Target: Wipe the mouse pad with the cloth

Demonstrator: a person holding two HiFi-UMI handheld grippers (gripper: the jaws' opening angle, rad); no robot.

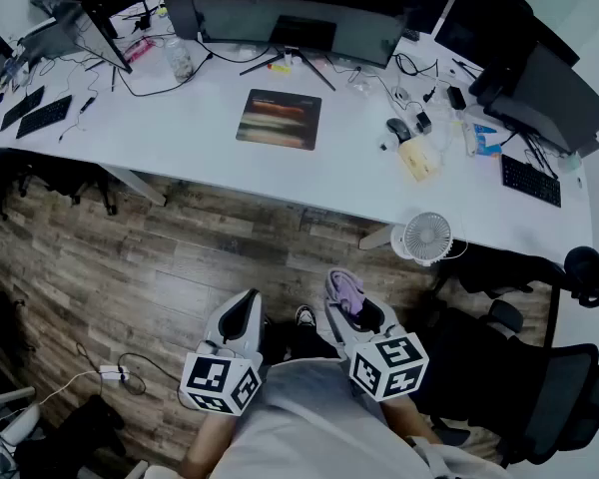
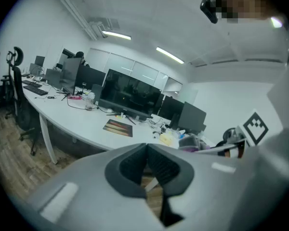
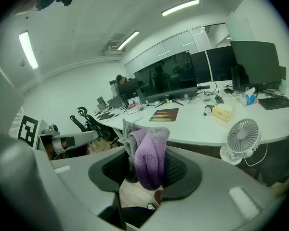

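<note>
The mouse pad [image 1: 280,119], dark with blurred colour bands, lies flat on the white desk [image 1: 230,168] in front of the wide monitor; it also shows as a small mouse pad [image 2: 119,127] and mouse pad [image 3: 164,114] in the two gripper views. A purple and grey cloth [image 1: 344,291] is pinched in my right gripper [image 1: 351,302], bunched up between the jaws as the cloth [image 3: 147,158]. My left gripper [image 1: 242,317] is shut with nothing in it, jaws touching in the left gripper view [image 2: 147,150]. Both grippers are held over the wooden floor, well short of the desk.
A small white fan [image 1: 426,238] stands at the desk's near edge to the right. A mouse [image 1: 398,129], a yellow box [image 1: 416,158], keyboards [image 1: 530,180] and cables crowd the desk. A black office chair [image 1: 539,387] sits at the right, another at the left.
</note>
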